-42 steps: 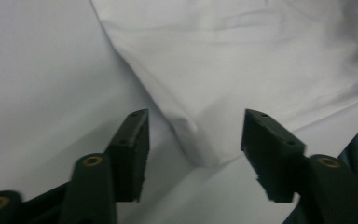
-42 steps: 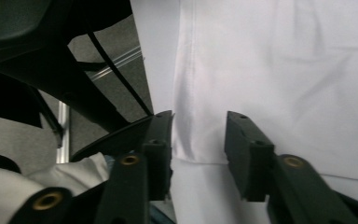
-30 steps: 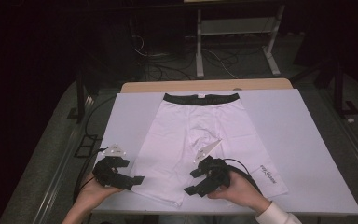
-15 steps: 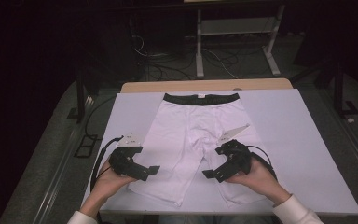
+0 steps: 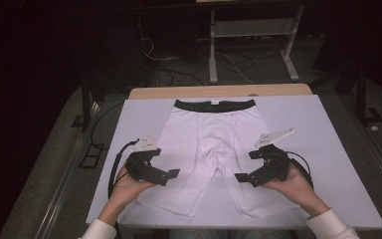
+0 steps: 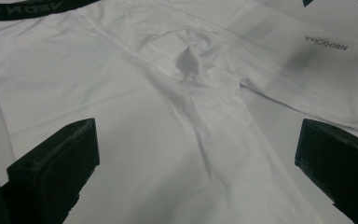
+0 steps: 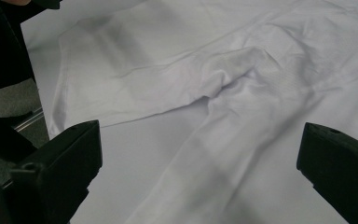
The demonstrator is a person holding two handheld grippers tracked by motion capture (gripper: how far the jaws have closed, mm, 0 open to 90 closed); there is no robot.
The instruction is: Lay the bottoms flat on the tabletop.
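in the high view, one pair of white shorts is lying flat on the one white table, its single black waistband at the far edge and its two legs pointing toward the person. two hands are coming in from the bottom, each holding one gripper. the left gripper is hovering over the outer edge of the shorts' left leg, and the right gripper is hovering over the right leg; the two are facing each other across the gap between the legs. both have just been opening, and nothing is sitting between the jaws of either.

in the left gripper view, its two black jaws are standing wide apart at the bottom corners, with the shorts spreading beneath them. one mesh crotch panel with a small raised fold is showing in the middle, one grey logo is printed on the farther leg, and the waistband is running along the top left.

in the right gripper view, its two jaws are likewise gaping wide over the shorts, gripping nothing; the two legs are meeting at a wrinkled crotch, with bare table between them.
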